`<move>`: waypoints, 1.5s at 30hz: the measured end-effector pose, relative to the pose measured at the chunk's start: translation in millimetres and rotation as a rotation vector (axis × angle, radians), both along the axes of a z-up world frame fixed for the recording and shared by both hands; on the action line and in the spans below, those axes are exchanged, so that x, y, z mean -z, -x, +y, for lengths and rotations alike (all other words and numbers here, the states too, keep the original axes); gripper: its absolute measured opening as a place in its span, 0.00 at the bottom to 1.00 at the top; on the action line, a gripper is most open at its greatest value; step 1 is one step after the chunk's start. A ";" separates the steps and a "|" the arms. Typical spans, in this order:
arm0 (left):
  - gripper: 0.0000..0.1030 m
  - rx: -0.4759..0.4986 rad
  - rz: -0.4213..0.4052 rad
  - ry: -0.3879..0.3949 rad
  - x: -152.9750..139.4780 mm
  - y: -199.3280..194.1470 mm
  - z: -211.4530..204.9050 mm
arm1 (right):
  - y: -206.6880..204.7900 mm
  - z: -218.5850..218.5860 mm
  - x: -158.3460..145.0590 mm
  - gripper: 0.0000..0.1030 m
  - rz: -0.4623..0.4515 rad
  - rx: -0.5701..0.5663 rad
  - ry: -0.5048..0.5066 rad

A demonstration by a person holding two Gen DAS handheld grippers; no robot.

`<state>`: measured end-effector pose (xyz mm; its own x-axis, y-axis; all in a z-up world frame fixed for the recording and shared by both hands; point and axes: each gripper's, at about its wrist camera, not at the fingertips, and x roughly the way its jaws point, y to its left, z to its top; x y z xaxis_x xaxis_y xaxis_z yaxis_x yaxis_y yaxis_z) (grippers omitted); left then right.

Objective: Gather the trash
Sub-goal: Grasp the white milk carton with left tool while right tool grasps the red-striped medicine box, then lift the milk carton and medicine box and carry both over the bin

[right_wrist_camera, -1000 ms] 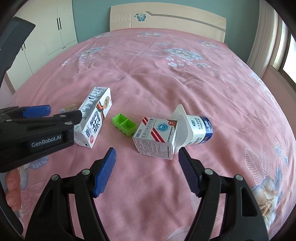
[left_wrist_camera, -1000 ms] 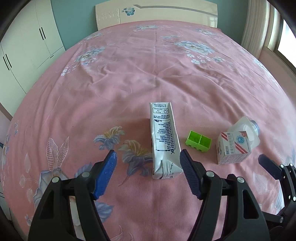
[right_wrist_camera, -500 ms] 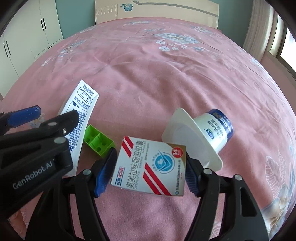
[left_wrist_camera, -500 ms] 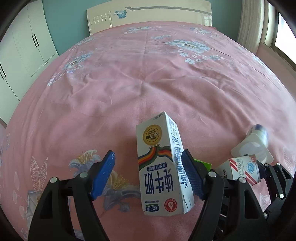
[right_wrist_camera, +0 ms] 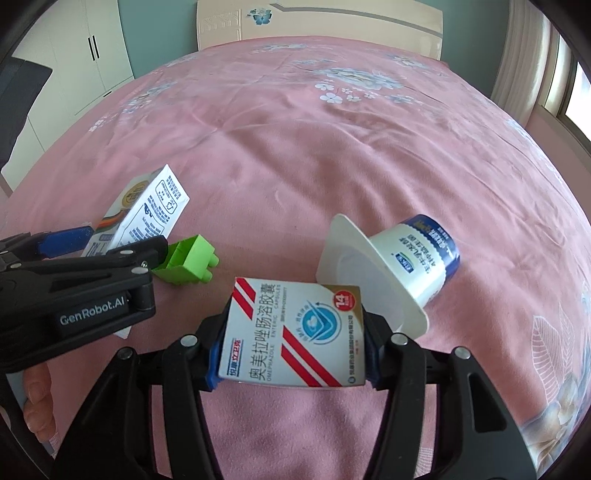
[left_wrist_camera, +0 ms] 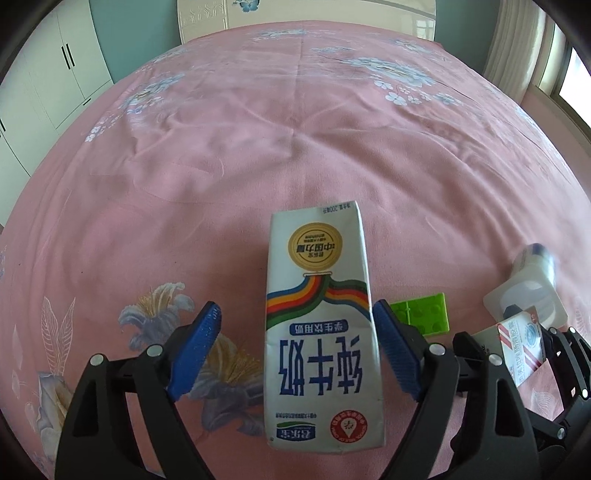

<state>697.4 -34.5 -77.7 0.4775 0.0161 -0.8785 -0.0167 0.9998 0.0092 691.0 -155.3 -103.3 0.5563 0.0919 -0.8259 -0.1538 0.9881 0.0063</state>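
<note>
A white milk carton [left_wrist_camera: 321, 325] with a rainbow stripe stands tilted between the fingers of my left gripper [left_wrist_camera: 295, 350]. Its jaws are opening: the right pad [left_wrist_camera: 395, 354] touches the carton's edge, and the left pad [left_wrist_camera: 195, 354] is well clear of it. My right gripper [right_wrist_camera: 293, 350] is closing on a red-striped medicine box [right_wrist_camera: 291, 332], with both pads against its sides. A green toy brick [right_wrist_camera: 188, 264] lies between the two grippers. An empty yogurt cup [right_wrist_camera: 406, 269] lies on its side just behind the box. All of it rests on a pink floral bedsheet [left_wrist_camera: 295, 147].
The left gripper's black body [right_wrist_camera: 74, 295] crowds the right wrist view's left side, with a person's fingers [right_wrist_camera: 37, 402] under it. A cream headboard [left_wrist_camera: 306, 14] stands at the far end. White wardrobes [left_wrist_camera: 48, 85] are on the left, a curtained window [left_wrist_camera: 569, 74] on the right.
Both grippers came down onto the bed. The carton turned from lying flat to tilted, front face up, between the widening left jaws. The right jaws narrowed onto the medicine box. The green brick tipped over.
</note>
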 end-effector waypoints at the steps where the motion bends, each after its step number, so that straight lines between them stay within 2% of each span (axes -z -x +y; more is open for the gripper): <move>1: 0.83 0.000 0.014 0.012 3.0 -1.0 2.0 | 0.0 -0.3 0.2 0.55 0.001 0.002 -0.003; 4: 0.80 -0.008 0.035 0.067 9.9 -2.7 10.1 | 0.6 0.2 0.7 0.55 0.005 0.003 -0.012; 5: 0.73 -0.014 0.032 0.076 10.2 -2.3 12.4 | 1.3 0.5 0.6 0.55 0.005 0.003 -0.013; 6: 0.55 -0.012 0.029 0.078 10.1 -1.8 13.1 | 1.8 0.6 0.4 0.55 0.005 0.003 -0.013; 7: 0.48 -0.003 0.028 0.074 9.0 -1.3 12.8 | 2.3 0.5 -0.1 0.55 0.006 0.004 -0.013; 11: 0.48 0.001 0.011 0.095 -2.0 5.4 14.5 | 5.9 -1.4 -5.1 0.54 0.001 0.012 -0.014; 15: 0.48 0.029 -0.027 0.051 -22.0 19.2 10.4 | 15.2 -4.7 -20.2 0.54 -0.024 0.014 -0.022; 20: 0.48 0.059 -0.051 0.023 -51.0 49.2 9.2 | 38.1 -4.8 -51.1 0.54 -0.062 -0.002 -0.036; 24: 0.48 0.079 -0.094 -0.007 -83.9 79.4 9.7 | 66.3 -2.6 -88.7 0.54 -0.106 -0.026 -0.024; 31: 0.48 0.102 -0.180 -0.064 -153.2 146.8 12.2 | 141.3 -8.5 -172.1 0.54 -0.208 -0.052 -0.026; 36: 0.48 0.124 -0.249 -0.077 -205.9 210.0 14.7 | 202.7 -14.4 -229.8 0.54 -0.277 -0.061 -0.025; 39: 0.48 0.147 -0.313 -0.123 -233.4 254.5 13.5 | 242.1 -17.9 -260.8 0.54 -0.317 -0.073 -0.036; 45: 0.48 0.209 -0.398 -0.196 -265.9 343.8 9.7 | 323.2 -23.5 -307.3 0.54 -0.387 -0.119 -0.057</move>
